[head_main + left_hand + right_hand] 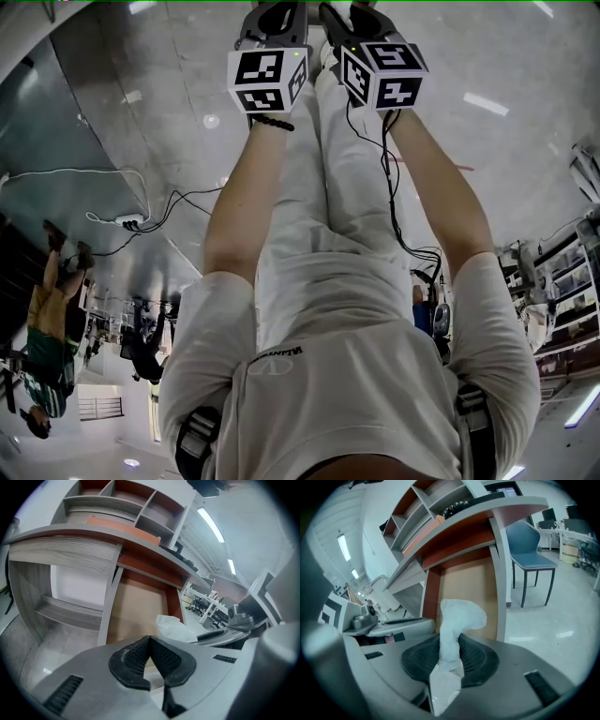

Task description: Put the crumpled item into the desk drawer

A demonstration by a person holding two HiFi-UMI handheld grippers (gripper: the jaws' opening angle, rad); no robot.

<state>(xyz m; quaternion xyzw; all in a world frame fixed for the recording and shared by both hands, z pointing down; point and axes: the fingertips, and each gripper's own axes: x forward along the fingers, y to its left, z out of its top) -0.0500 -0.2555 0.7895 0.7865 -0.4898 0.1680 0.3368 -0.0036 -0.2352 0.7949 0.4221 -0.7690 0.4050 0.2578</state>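
Half done: right gripper (451, 644) clamps the white crumpled item (458, 617) before the open drawer (464, 585) (not inside yet); left gripper (150, 639) closed, empty. Released early, it could fall onto the floor (555, 620).

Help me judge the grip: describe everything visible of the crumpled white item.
The crumpled item is white, thin and creased, like tissue or soft plastic. The right gripper is shut on its narrow middle: a puffy lobe sticks out past the jaws, a flat tail trails behind them. It is held in the air before the desk.
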